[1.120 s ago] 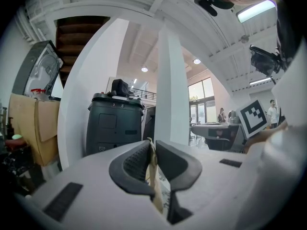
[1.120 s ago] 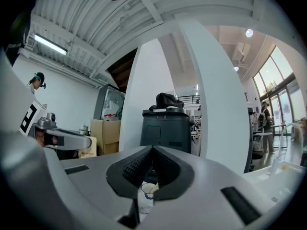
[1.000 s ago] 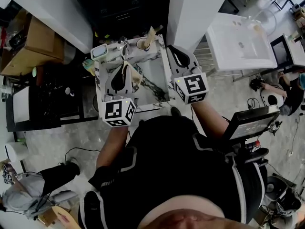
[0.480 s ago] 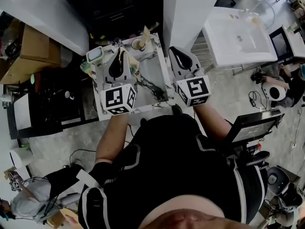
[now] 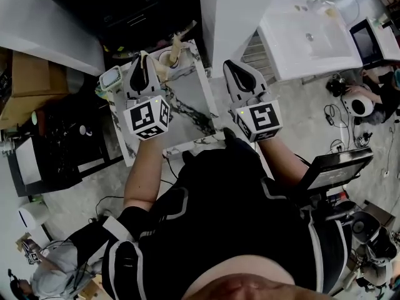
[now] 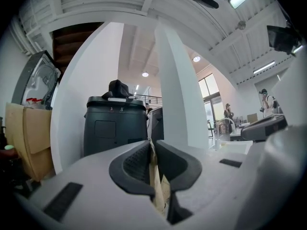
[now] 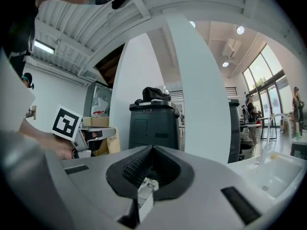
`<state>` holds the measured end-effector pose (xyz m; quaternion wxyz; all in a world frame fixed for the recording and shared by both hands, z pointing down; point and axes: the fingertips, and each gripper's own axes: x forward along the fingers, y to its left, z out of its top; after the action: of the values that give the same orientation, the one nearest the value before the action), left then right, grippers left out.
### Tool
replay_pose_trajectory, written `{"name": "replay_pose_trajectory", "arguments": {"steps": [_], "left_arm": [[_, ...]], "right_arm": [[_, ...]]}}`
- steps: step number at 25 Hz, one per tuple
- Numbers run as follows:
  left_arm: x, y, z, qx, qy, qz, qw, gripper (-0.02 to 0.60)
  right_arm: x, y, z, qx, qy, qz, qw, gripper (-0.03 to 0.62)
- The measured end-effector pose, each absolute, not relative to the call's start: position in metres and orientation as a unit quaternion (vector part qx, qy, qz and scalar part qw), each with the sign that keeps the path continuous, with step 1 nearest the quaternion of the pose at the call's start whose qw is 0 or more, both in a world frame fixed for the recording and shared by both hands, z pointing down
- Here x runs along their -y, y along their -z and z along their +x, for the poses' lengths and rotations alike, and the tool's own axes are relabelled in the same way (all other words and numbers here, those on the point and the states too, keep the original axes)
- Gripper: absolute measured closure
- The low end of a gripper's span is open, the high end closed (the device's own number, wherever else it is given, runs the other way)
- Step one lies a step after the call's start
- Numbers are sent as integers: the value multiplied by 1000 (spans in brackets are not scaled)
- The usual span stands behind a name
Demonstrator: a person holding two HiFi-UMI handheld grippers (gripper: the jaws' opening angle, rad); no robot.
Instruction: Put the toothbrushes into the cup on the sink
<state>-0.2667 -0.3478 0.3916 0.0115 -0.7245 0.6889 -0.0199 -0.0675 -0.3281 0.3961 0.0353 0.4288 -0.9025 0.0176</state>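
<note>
While left gripper point(image 6: 152, 163) is pinching a beige toothbrush point(image 6: 156, 181) near the cup point(image 5: 167, 57) | another brush point(image 5: 178, 41) is apparently standing in it | right gripper point(image 7: 151, 169) is hanging pressed together, empty | one insertion is waiting.

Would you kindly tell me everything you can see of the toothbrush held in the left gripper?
The toothbrush shows as a thin, flat, pale beige strip that looks like wood or bamboo. Only a stretch of its handle is visible, standing roughly upright and clamped between the dark ridged pads of the left gripper, which is shut on it. Its bristled head cannot be made out, and nothing else visibly touches it.
</note>
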Motion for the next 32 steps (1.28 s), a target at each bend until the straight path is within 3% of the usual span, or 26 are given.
{"name": "replay_pose_trajectory", "arguments": {"steps": [17, 32], "left_arm": [[405, -438, -273, -724, 22, -689, 33, 540], [399, -497, -274, -739, 43, -671, -40, 540]], "right_arm": [[347, -422, -40, 905, -21, 422, 54, 571], [353, -439, -47, 911, -37, 404, 70, 571]]}}
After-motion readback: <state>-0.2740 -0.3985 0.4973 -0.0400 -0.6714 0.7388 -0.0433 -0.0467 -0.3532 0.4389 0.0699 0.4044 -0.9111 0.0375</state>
